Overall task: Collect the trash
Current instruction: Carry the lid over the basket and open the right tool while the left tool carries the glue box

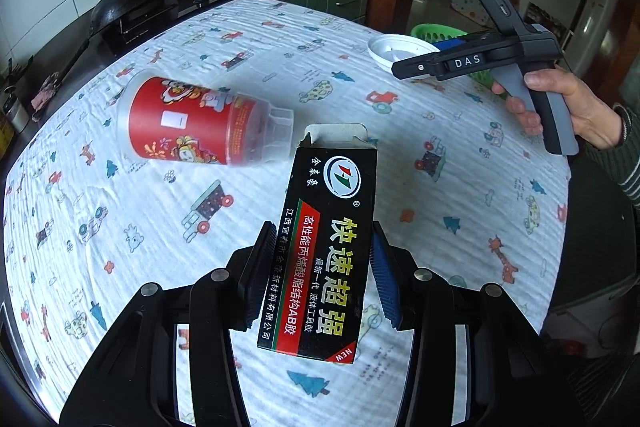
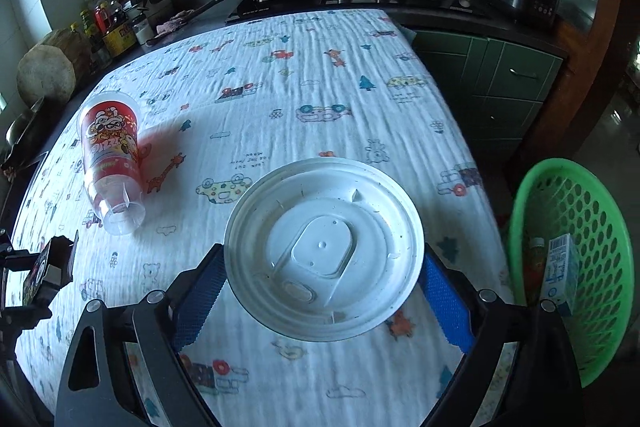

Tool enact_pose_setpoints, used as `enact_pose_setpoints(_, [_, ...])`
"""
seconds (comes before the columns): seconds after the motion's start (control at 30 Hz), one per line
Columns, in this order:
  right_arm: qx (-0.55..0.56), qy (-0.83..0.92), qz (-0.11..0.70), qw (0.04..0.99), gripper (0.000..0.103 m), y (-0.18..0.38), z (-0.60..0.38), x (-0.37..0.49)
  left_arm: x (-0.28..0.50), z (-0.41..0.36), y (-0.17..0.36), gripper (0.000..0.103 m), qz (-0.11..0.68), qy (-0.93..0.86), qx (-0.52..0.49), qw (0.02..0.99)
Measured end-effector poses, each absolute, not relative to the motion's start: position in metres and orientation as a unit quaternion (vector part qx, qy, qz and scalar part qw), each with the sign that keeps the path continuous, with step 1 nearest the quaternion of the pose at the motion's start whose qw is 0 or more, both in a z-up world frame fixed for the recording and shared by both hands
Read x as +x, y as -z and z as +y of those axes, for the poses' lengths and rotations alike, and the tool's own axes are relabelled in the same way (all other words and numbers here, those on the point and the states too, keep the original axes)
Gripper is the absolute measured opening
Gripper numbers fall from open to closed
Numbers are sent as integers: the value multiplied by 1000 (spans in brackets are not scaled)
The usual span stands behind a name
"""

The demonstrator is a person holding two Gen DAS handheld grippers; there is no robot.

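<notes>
Mid-collection: the left tongs (image 1: 324,267) clamp a black cardboard glue box (image 1: 320,247), the right tongs (image 2: 320,283) clamp a white round plastic lid (image 2: 324,247) above the surface (image 2: 320,87) — next, carry both to the green perforated plastic basket (image 2: 580,267) at three o'clock; the red-printed clear plastic cup (image 2: 112,159) lies at ten.

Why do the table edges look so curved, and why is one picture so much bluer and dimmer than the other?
Left wrist view: the fisheye lens bows the table edge and darkens the corners; the black glue box in the left gripper is sharp. Right wrist view: a cooler, dimmer cast, the red cup throws a reddish shadow, and the white lid in the right gripper looks evenly lit.
</notes>
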State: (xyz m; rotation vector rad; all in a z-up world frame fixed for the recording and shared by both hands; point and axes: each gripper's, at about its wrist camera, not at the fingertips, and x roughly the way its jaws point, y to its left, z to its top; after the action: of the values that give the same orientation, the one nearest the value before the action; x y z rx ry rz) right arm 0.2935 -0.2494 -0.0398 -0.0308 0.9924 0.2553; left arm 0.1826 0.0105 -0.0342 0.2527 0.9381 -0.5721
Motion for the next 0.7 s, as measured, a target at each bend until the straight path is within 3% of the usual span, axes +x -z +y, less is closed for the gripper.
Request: enact_pose_setpoints(0.7, [42, 40, 479, 876, 90, 37, -446, 261, 219, -127, 10, 46, 421, 341, 147, 828])
